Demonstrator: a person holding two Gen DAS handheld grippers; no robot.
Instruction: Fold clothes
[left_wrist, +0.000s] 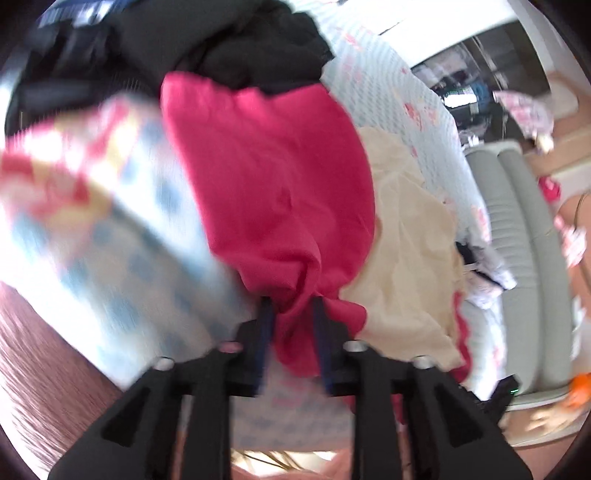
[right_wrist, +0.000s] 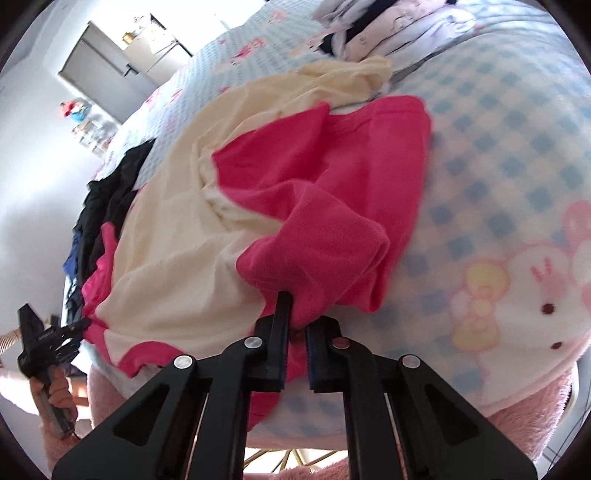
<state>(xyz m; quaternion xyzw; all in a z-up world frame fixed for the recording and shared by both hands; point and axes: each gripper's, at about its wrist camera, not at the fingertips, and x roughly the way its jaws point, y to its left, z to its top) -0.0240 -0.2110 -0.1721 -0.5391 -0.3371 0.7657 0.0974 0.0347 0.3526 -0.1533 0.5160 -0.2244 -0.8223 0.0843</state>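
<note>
A bright pink garment (left_wrist: 266, 166) lies crumpled on a blue-checked blanket (left_wrist: 110, 240), partly over a cream garment (left_wrist: 406, 240). My left gripper (left_wrist: 293, 317) has a gathered bunch of the pink cloth filling the gap between its fingers, and creases run into the tips. In the right wrist view my right gripper (right_wrist: 299, 325) is shut on a folded edge of the same pink garment (right_wrist: 332, 166), near the front of the blanket (right_wrist: 498, 166). The cream garment (right_wrist: 177, 251) spreads to the left. The left gripper (right_wrist: 75, 328) shows at far left, tips at a pink edge.
A pile of black clothes (left_wrist: 229, 44) (right_wrist: 110, 184) lies beyond the pink one. A light quilt with pink prints (right_wrist: 221, 62) covers the bed. Folded pale clothes (right_wrist: 388, 29) sit at the far end. A grey ribbed cushion (left_wrist: 517, 240) borders the bed.
</note>
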